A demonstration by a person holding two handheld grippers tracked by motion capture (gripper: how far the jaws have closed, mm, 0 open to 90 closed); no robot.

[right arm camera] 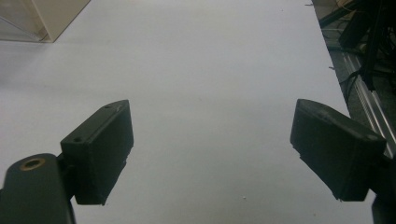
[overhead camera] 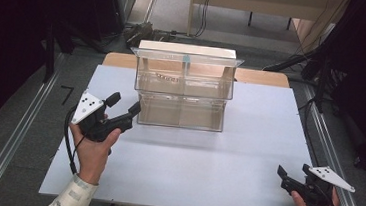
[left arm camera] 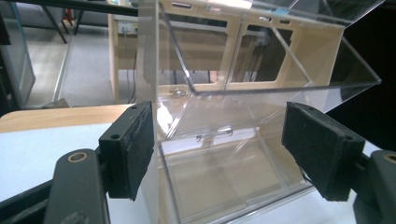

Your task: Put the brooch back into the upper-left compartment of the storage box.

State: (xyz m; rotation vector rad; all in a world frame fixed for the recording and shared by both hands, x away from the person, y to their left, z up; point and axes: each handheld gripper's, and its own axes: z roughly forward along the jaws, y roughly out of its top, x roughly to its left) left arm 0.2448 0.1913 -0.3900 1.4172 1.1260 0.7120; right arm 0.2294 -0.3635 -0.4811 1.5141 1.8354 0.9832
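Both tongs gape, holding nothing — left gripper (overhead camera: 123,104) just beside the clear, boxy acrylic bin (overhead camera: 183,85) at the far edge of the matte white tabletop (overhead camera: 206,160); right gripper (overhead camera: 292,175) near its right front corner.

The clear box (overhead camera: 183,90) stands on the table (overhead camera: 206,155) toward its far edge. The left gripper (overhead camera: 124,105) is just beside its left front corner; the right gripper (overhead camera: 292,179) is well apart, near the table's right front corner.

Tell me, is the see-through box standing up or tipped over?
Standing up. The clear box sits flat on the white table, one level stacked above the other, walls straight.
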